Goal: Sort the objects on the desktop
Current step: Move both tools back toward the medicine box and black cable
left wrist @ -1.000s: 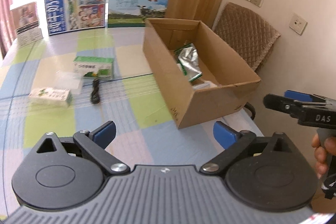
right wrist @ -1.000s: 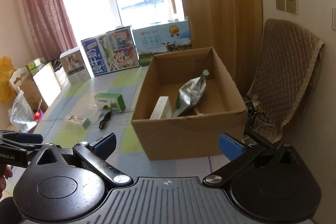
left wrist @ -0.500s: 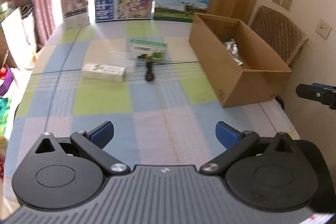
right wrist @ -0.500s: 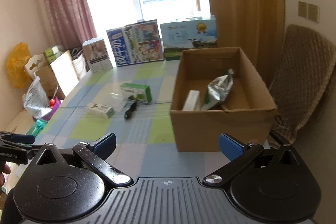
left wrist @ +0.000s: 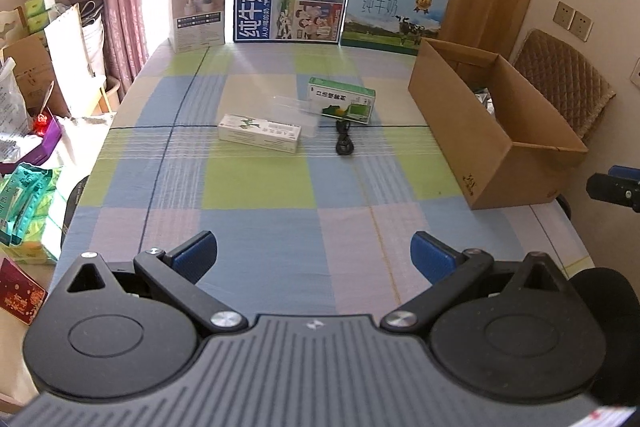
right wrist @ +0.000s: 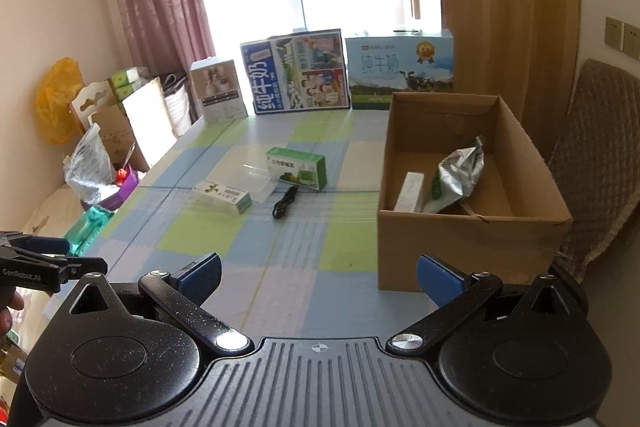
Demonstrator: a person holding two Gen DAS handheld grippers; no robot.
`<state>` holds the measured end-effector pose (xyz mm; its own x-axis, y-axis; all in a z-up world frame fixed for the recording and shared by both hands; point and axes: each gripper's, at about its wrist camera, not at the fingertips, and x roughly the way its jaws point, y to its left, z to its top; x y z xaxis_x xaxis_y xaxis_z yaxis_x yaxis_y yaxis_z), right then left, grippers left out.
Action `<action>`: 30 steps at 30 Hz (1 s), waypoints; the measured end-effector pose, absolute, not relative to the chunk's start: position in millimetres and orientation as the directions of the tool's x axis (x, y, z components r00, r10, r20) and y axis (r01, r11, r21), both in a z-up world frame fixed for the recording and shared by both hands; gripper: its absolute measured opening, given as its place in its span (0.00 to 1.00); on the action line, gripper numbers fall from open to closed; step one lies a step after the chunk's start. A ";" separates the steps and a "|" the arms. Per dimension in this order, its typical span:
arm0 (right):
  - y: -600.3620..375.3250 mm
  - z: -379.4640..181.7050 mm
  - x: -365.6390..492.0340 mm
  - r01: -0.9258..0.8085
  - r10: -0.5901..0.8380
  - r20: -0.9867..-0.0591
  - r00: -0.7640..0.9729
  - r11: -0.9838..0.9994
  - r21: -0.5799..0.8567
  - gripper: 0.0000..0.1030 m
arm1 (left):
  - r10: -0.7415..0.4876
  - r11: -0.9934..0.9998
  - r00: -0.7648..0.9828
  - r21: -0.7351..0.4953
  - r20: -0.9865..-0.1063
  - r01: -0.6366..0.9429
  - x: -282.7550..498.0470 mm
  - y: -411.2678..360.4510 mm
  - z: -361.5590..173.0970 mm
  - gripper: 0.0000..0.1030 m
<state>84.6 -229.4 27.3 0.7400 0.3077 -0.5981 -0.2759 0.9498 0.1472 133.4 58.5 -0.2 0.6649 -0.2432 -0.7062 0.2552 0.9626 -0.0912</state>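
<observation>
Both claws gaped wide, holding nothing. The white carton (left wrist: pixel 259 133) lay left of the cardboard box (left wrist: pixel 492 131), long axis crosswise, nearer the left claw (left wrist: pixel 314 255) than the right claw (right wrist: pixel 318 273).

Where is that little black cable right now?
The black cable lies on the checked tablecloth mid-table, just in front of the green box, with the cardboard box off to its right.
</observation>
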 end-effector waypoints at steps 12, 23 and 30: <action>-199.6 15.5 104.4 -0.342 0.350 -0.623 0.699 0.929 0.139 0.98 | -0.239 0.960 0.652 -0.074 -0.719 0.270 149.4 73.3 -12.5 0.98; -164.5 -5.8 148.8 -0.395 0.385 -0.636 0.669 0.909 0.135 0.98 | -0.279 0.930 0.618 -0.046 -0.735 0.365 184.2 80.3 -23.0 0.98; -145.1 -27.2 194.9 -0.406 0.389 -0.656 0.647 0.904 0.136 0.98 | -0.295 0.892 0.580 -0.002 -0.759 0.451 220.8 84.5 -37.3 0.98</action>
<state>194.9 -145.1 -27.2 0.6468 0.3890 -0.6559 -0.4059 0.9038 0.1357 220.8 84.5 -37.3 0.5800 -0.2952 -0.7593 0.4511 0.8925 -0.0024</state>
